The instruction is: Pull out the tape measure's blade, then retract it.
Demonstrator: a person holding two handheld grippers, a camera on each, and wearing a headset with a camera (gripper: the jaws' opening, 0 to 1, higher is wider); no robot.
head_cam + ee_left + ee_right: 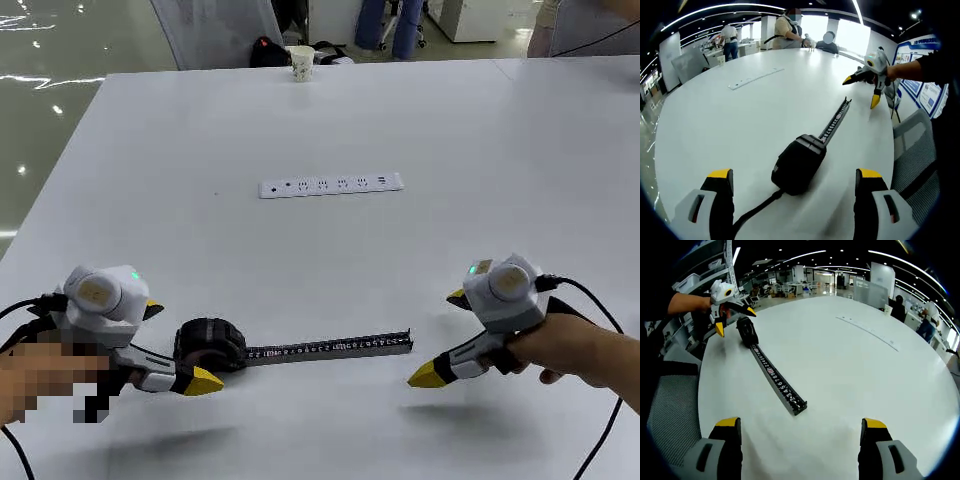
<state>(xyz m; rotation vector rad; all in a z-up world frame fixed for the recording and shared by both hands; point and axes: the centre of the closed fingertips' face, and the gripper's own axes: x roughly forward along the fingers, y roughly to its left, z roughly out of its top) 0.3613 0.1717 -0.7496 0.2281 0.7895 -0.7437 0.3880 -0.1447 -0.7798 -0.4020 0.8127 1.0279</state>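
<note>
tape measure [210, 345] sits on the white table [500, 150], right between the two tips of the left tongs [180, 345]. the left tongs are open wide. in the left gripper view the black case [799, 162] lies in the gap just in front of the tips, and they do not seem to touch it. a thin black strap [757, 207] runs from the case back toward these tongs.

the blade [330, 348] is out. it lies flat and straight, going from the case toward the right tongs [440, 337]. its hook end [797, 407] stops just in front of the right tongs, a little apart from them. the right tongs are open wide too and hold nothing.

far in front of both tongs lie a white power strip [330, 185] and, past it, a paper cup [302, 62].

i think the pulling part is done, since the blade is out and nobody holds it. the going-back part looks not yet begun. for that, the left tongs likely need to close on the case to keep it from sliding. then the blade must be let go, or pushed back in from the hook end by the right tongs. the blade may snap back fast, so a slow guide would help.
</note>
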